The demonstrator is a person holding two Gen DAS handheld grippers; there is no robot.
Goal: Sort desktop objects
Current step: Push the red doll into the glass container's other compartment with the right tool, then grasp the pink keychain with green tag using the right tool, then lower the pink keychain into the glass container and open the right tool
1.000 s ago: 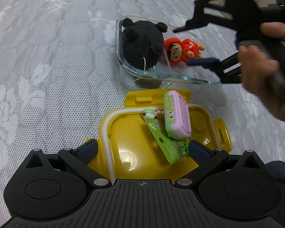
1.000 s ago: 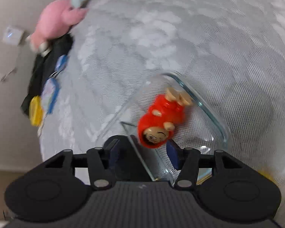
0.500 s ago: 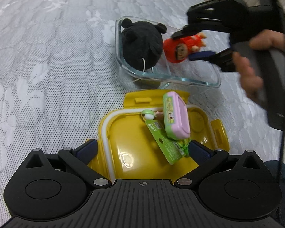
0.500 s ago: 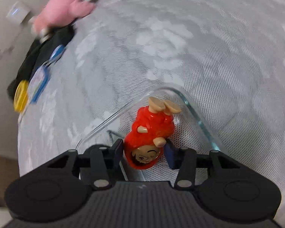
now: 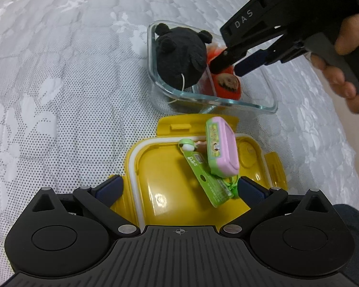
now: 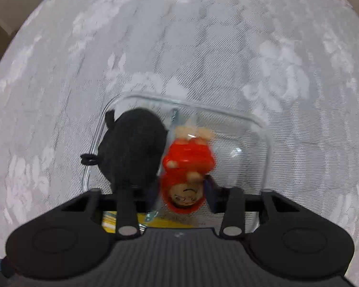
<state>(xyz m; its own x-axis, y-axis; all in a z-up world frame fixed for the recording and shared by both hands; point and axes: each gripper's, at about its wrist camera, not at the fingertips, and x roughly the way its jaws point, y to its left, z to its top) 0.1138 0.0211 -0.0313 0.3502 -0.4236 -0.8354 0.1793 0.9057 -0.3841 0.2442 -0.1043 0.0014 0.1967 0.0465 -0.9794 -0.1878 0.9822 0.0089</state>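
Quilted bedspread [image 5: 67,76]: right jaws grip red figurine [image 6: 186,174]; left jaws gape.

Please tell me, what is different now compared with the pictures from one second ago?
The right gripper came down into the glass container, and its jaws now flank the red figure; whether they grip it is unclear. The figure turned head toward the yellow lid. The black plush, pink case and open left gripper stayed.

red figure [image 6: 184,181] now gripped, tipped head-down
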